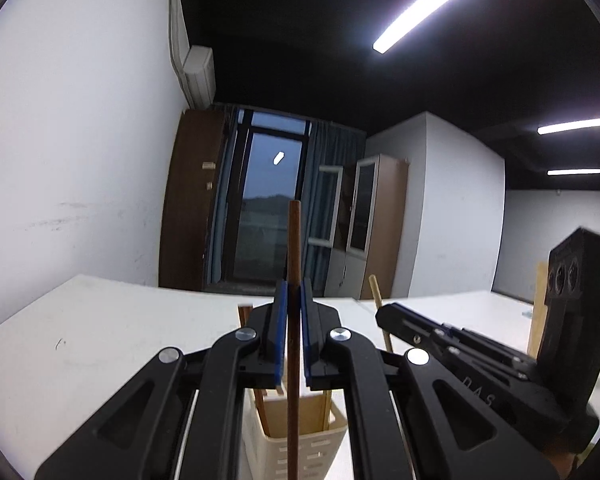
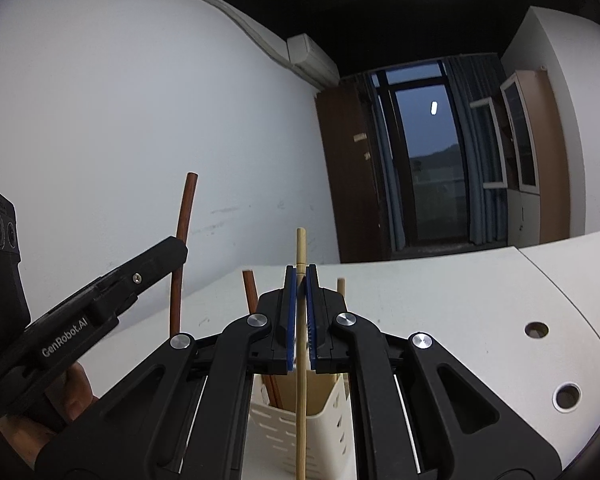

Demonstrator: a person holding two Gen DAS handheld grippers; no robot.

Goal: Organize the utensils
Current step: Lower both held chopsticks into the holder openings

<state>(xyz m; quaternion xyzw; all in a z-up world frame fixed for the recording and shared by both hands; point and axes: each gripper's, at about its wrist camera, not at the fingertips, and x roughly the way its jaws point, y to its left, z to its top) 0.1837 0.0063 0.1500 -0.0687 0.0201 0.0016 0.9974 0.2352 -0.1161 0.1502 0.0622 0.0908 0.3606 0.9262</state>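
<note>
Left tool (image 1: 294, 312) clamped narrow on a dark brown chopstick (image 1: 293, 264), held upright; its lower end runs down in front of the cream slotted holder (image 1: 300, 440), seemingly outside the near wall, though whether it touches cannot be told

Right tool (image 2: 300, 300) clamped narrow on a pale bamboo chopstick (image 2: 300, 252), also upright, lower end likewise passing down the near face of the holder

Holder sits on the white table (image 1: 100, 340), directly below both tools; already inside it: more dark sticks on one side, pale ones on the other, apparently in separate compartments

Risks, as judged:
- both sticks hang on the near side of the holder's rim; lowering from here would likely strike the rim or slide down outside the wall
- thin round sticks pinched at one spot can pivot in the pads and swing off line
- the two tools are close above the holder; the left tool's body crosses just beside the right one's path, so a knock is possible if both go in together
- sticks standing in the holder could deflect the incoming tips or steer one into the wrong compartment

Around: holes in the table (image 2: 536, 330) well to the right of the holder; wall, window and cabinets far behind it; nothing else near
</note>
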